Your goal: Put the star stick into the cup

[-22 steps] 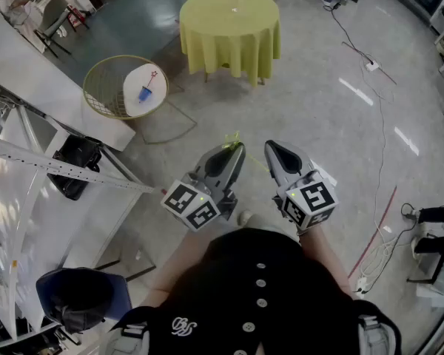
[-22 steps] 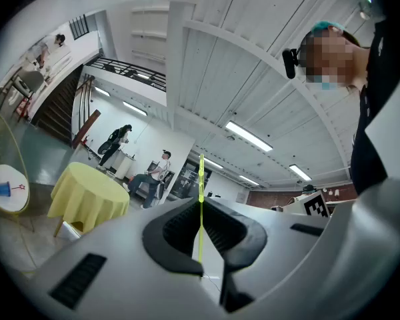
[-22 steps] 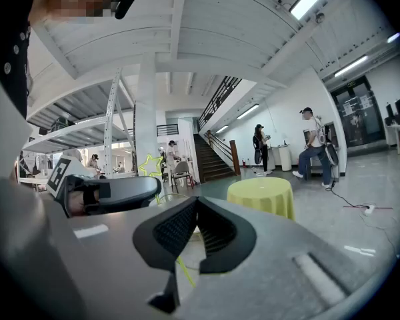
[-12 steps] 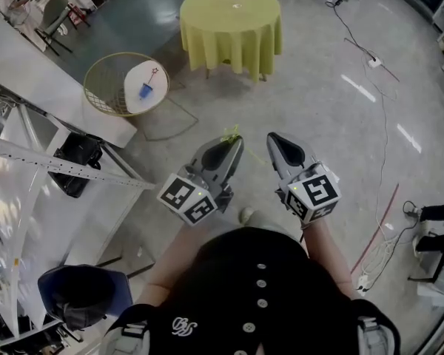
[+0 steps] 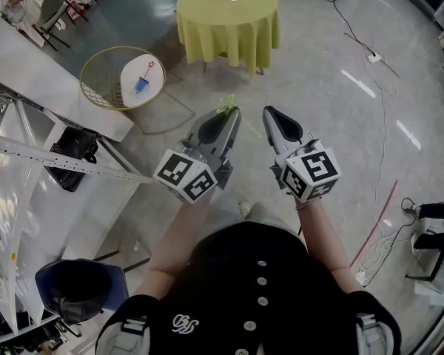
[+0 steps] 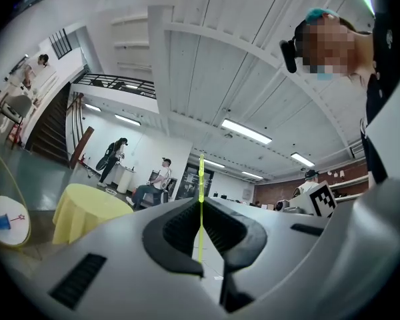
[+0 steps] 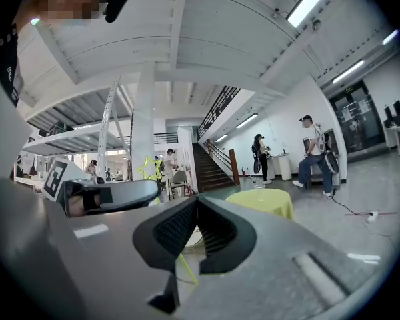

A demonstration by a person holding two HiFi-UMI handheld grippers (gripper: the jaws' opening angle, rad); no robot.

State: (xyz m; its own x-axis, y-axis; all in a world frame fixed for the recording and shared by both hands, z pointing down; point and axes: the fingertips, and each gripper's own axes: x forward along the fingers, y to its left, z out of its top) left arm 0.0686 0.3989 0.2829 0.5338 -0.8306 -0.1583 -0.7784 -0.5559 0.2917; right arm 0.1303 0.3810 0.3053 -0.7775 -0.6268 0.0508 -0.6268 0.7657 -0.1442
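**Star stick clamped in the left gripper, cup well ahead**

Closest in, the left gripper (image 6: 201,202) has its jaws pressed onto the thin yellow-green star stick (image 6: 201,172), which rises out of the pads (its star shows just past the tips in the head view). Just beside it, the right gripper (image 7: 195,202) has its jaws together on nothing. Farther off on the grey floor (image 5: 318,95), a small round white table (image 5: 154,89) bears the blue cup (image 5: 141,86), well apart from the stick. Beyond stands a round table (image 5: 229,13) under a yellow-green cloth.
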